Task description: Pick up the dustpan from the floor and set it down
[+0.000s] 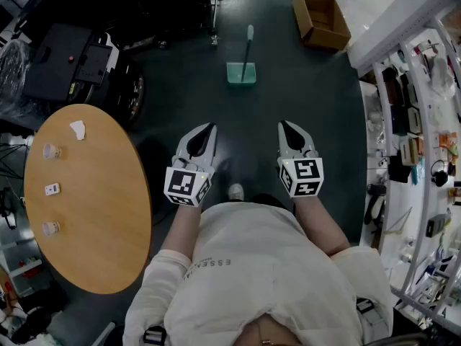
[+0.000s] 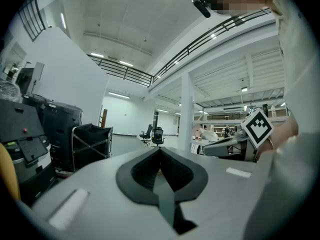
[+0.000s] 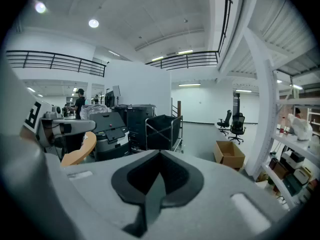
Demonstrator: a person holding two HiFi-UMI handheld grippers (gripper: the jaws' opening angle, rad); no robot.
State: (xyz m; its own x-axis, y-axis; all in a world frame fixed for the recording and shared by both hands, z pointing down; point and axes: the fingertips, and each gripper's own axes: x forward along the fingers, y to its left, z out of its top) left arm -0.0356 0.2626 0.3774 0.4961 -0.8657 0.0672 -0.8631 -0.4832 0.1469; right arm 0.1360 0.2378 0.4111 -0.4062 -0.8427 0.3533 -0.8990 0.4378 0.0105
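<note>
While the small teal plastic dustpan with its upright pale handle sits on the dark grey floor, well ahead of the person, nothing of the task is done yet: the pickup and the set-down are both to come. The dustpan is untouched and out in the open, with a brown open cardboard box beyond it to the right and a round wooden table off to the left. The left gripper, grey with black pads, and the matching right gripper are held side by side in front of the torso. Both point forward towards the dustpan but are well apart from it. Each gripper's own view shows the pads pressed together with nothing between them, so both are empty. The forearms come straight out from the body with the elbows tucked in. The left gripper lies level, and the right one looks tipped a little towards the floor. By my read this is a ready stance, and the person must close the gap and spread one pair of jaws before any grab.
</note>
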